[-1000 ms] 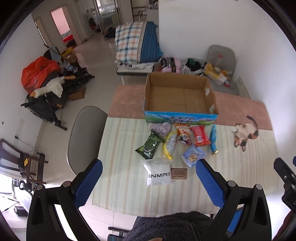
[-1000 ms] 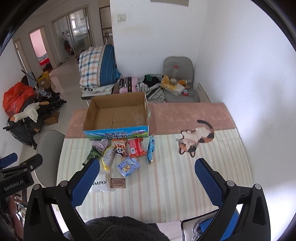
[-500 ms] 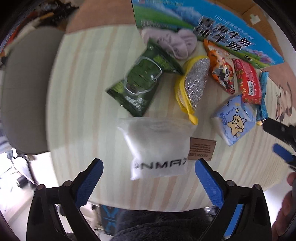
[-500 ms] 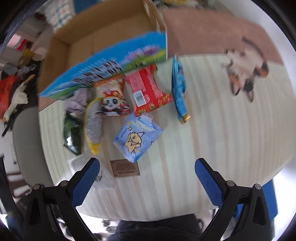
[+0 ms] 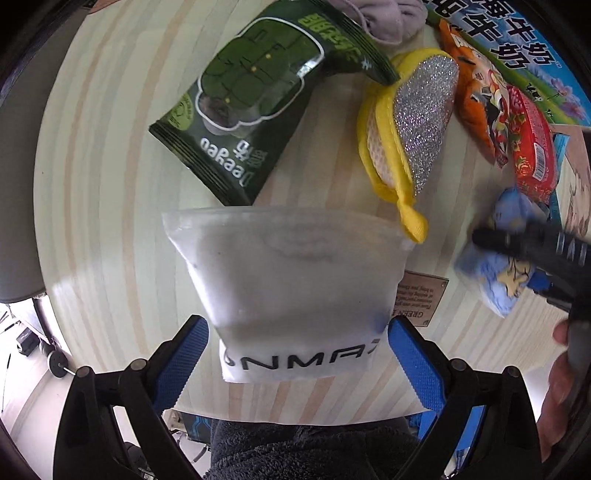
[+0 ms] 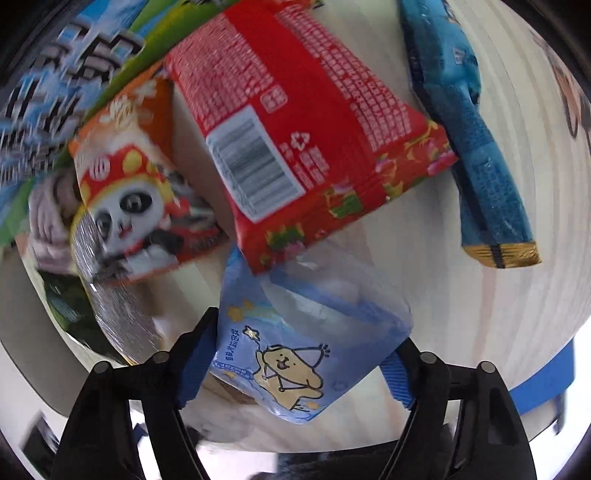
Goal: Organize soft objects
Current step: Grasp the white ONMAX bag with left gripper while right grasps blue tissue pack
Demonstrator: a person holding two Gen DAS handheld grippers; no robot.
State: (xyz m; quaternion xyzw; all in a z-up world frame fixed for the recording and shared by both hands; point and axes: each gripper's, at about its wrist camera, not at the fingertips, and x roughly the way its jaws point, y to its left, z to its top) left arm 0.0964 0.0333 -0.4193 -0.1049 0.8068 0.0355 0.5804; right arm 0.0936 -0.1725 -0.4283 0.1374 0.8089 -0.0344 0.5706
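In the left wrist view, a frosted white pouch (image 5: 291, 280) with black lettering lies on the striped table. My left gripper (image 5: 295, 354) straddles its near end, blue pads at its two edges. In the right wrist view, a light blue tissue pack (image 6: 295, 354) with a yellow cartoon star sits between the pads of my right gripper (image 6: 299, 365), which close on its sides. The right gripper (image 5: 535, 254) also shows, blurred, over the same blue pack (image 5: 491, 280) in the left wrist view.
A dark green snack bag (image 5: 255, 99), a yellow and silver scrubber (image 5: 410, 129), a lilac cloth (image 5: 380, 18), an orange panda bag (image 6: 133, 192), a red packet (image 6: 299, 122) and a blue stick pack (image 6: 476, 140) lie near the milk carton box (image 5: 517, 51). A brown tag (image 5: 421, 295) lies beside the pouch.
Both grippers dropped from high above the table to the items. The left one now straddles the white pouch and the right one has closed in on the blue tissue pack.
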